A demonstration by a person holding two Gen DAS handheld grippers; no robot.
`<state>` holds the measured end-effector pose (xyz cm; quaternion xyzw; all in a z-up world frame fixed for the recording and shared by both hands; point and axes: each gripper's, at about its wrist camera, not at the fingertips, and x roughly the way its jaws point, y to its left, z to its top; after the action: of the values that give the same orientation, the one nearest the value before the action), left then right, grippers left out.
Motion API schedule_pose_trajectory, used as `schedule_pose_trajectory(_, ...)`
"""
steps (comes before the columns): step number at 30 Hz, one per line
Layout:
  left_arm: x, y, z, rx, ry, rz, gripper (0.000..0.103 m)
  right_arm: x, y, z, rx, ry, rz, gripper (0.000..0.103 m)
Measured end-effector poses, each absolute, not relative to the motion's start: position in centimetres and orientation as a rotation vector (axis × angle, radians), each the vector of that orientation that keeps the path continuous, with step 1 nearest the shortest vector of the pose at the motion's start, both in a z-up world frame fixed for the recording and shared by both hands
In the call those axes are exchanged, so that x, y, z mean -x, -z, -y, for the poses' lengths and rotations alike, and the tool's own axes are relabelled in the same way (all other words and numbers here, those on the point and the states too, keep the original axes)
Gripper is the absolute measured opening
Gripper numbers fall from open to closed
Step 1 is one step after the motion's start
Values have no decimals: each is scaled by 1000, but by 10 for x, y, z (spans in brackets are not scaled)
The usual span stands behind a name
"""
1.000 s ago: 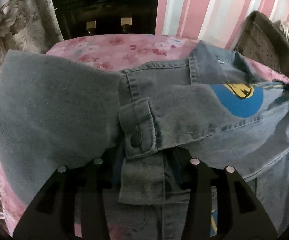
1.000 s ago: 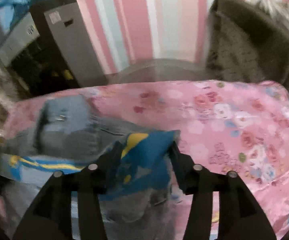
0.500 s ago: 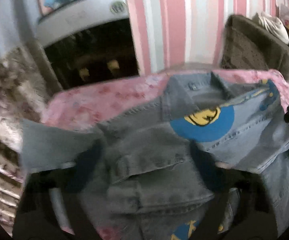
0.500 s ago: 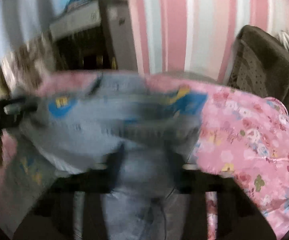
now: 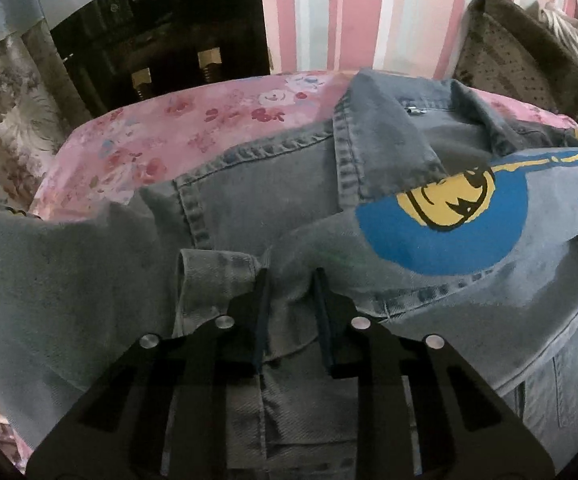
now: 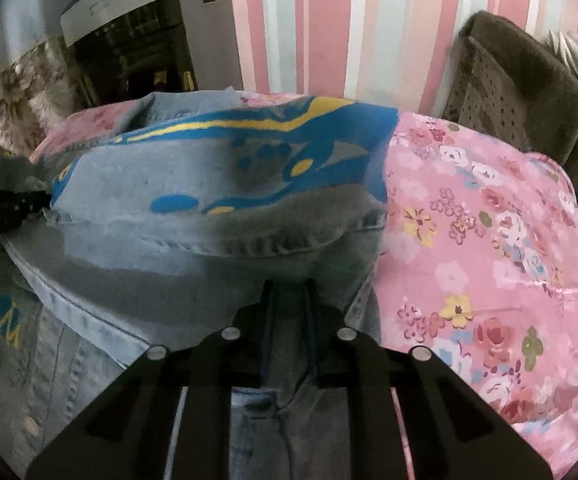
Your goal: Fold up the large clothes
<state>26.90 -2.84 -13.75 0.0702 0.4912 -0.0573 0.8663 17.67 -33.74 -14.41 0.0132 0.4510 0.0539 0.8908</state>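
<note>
A blue denim jacket [image 5: 273, 184] with a blue and yellow print lies on a pink floral bedsheet [image 5: 177, 128]. Its collar points to the far side and a sleeve is folded across the body. My left gripper [image 5: 291, 280] is shut on a fold of the denim near the sleeve cuff. In the right wrist view the jacket [image 6: 217, 192] fills the left and middle. My right gripper [image 6: 289, 292] is shut on a fold of denim at the jacket's right edge. The other gripper shows at the far left of that view [image 6: 1, 208].
A pink striped wall [image 5: 369, 12] stands behind the bed. A dark shelf unit [image 5: 161, 28] is at the back left. A brown fuzzy blanket [image 6: 529, 92] is piled at the back right. A floral cloth [image 5: 1, 92] hangs at the left.
Both grippers have pulled back toward me with denim pinched between them. The jacket's printed side is folded over the body, and the jaws have narrowed on the cloth.
</note>
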Motion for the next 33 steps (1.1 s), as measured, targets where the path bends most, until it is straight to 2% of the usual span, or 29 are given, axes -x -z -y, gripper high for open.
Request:
schedule_pose_trajectory(2, -259, 132, 28, -143, 130, -1014, 24, -172, 140, 336, -33, -124, -932, 18)
schedule_pose_trajectory(3, -254, 128, 27, -138, 140, -1002, 30, -166, 137, 334, -54, -140, -928, 20)
schedule_pose_trajectory(5, -241, 118, 25, -119, 176, -974, 49, -155, 120, 334, -122, -187, -882, 20)
schedule_pose_trajectory(6, -233, 111, 23, -114, 167, -952, 73, -148, 108, 333, -149, -198, -843, 22)
schedule_pose_trajectory(7, -225, 102, 20, -115, 134, -917, 92, -143, 98, 334, -166, -205, -811, 34)
schedule_pose_trajectory(8, -216, 90, 15, -108, 122, -873, 95, -137, 88, 333, -171, -200, -778, 41)
schedule_pose_trajectory(9, -210, 83, 12, -99, 128, -854, 96, -132, 79, 332, -162, -186, -750, 53)
schedule_pose_trajectory(12, -193, 58, -9, -60, 133, -811, 96, -126, 63, 327, -107, -143, -710, 55)
schedule_pose_trajectory(14, -183, 45, -31, -48, 110, -794, 97, -125, 58, 328, -88, -113, -690, 63)
schedule_pose_trajectory(15, -180, 42, -40, -46, 95, -789, 98, -122, 57, 328, -88, -98, -678, 73)
schedule_pose_trajectory(16, -177, 39, -51, -43, 76, -781, 99, -121, 56, 331, -95, -80, -659, 78)
schedule_pose_trajectory(28, -197, 63, -223, 76, -202, -848, 98, -126, 73, 337, -77, 6, -702, 79)
schedule_pose_trajectory(30, -206, 73, -237, 94, -205, -866, 95, -127, 75, 333, -63, 8, -707, 79)
schedule_pose_trajectory(33, -225, 97, -248, 146, -157, -918, 86, -131, 80, 330, -61, 14, -720, 79)
